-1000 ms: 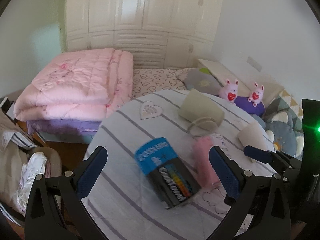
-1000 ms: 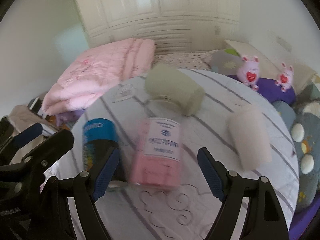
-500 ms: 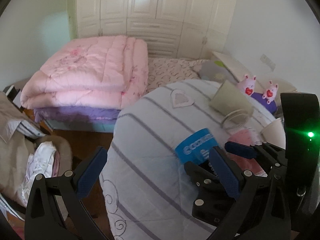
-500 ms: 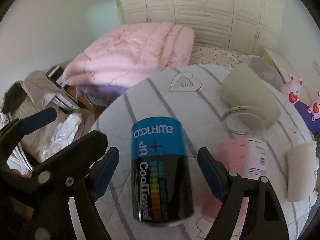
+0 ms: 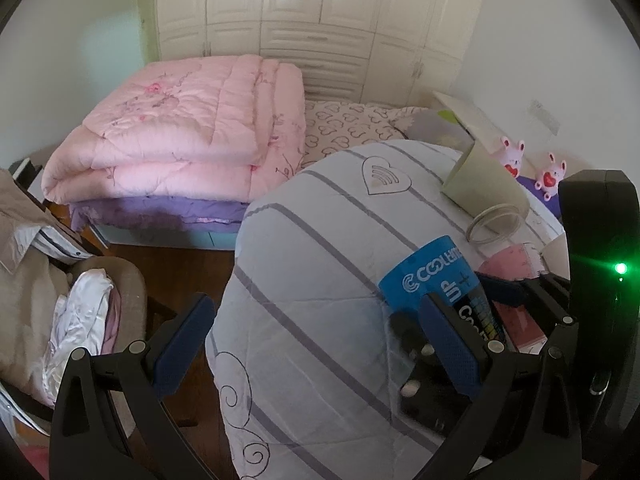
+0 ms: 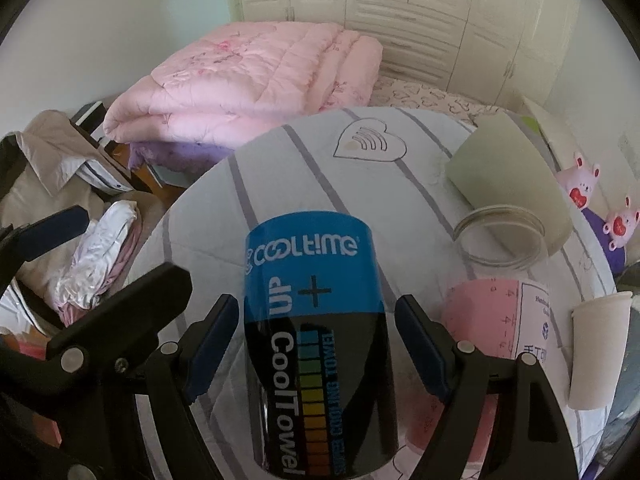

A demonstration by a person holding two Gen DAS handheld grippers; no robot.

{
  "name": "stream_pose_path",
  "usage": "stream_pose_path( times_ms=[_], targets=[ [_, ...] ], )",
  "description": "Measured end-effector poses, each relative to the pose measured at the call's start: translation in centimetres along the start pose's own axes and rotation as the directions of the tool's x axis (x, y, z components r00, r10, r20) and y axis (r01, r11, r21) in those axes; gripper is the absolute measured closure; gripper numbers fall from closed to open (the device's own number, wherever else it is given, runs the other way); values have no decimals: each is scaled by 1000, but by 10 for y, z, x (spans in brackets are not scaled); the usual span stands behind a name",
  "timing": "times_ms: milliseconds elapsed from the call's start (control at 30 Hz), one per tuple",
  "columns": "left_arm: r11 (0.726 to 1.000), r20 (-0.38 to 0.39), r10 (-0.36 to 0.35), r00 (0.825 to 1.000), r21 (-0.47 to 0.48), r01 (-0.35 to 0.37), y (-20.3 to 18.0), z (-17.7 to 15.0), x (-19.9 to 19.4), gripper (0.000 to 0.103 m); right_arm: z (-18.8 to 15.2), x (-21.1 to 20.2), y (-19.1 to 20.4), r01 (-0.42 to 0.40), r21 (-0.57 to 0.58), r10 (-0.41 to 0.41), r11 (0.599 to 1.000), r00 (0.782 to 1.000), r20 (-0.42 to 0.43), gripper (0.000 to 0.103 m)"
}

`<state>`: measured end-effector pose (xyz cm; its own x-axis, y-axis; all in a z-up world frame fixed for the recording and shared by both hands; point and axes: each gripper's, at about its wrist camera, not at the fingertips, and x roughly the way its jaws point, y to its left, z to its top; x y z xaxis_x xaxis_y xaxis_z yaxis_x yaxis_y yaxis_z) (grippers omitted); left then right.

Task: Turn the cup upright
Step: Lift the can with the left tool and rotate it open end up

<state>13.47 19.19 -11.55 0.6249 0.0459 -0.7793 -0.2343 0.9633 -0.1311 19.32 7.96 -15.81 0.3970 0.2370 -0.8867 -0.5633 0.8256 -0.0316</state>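
A blue and black "CoolTime" cup (image 6: 316,340) lies on its side on the striped quilt (image 6: 280,184), its blue end pointing away. My right gripper (image 6: 316,344) is open with one finger on each side of the cup, a small gap on both sides. The cup also shows in the left wrist view (image 5: 436,280), partly hidden behind the right gripper. My left gripper (image 5: 316,340) is open and empty, to the left of the cup over the quilt's edge.
A pale green cup (image 6: 508,188), a clear jar with a pink label (image 6: 500,280) and a white paper cup (image 6: 596,352) lie on the quilt to the right. A folded pink duvet (image 6: 256,80) lies behind. Clothes (image 5: 60,280) are piled on the left.
My right gripper has moved forward and down, so the cup now sits deeper between its fingers. My left gripper has drawn slightly back and left.
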Motion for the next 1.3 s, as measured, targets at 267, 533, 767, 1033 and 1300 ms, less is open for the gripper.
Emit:
stream_pose_path(
  times_ms=[267,533,767,1033,1300],
  targets=[
    [1000,39,-23,999,20,22,-5,0,-19,0,-6,-19,-4,-15,41,14,999,999,33,34],
    [992,95,-107,990,69,101,-29,-8,-65,0,-23,-63,-7,-63,115,53,991,995,89,35],
    [974,109,-173,979,170,153,-62,-34,-105,0,-67,-96,-19,-145,202,125,969,986,110,35],
    [941,86,-227,970,276,196,-106,-67,-130,0,-134,-125,-47,-243,346,209,906,969,132,35],
    [948,34,-226,974,236,212,-121,-73,-118,0,-157,-105,-88,-305,461,250,833,952,178,35]
  ],
)
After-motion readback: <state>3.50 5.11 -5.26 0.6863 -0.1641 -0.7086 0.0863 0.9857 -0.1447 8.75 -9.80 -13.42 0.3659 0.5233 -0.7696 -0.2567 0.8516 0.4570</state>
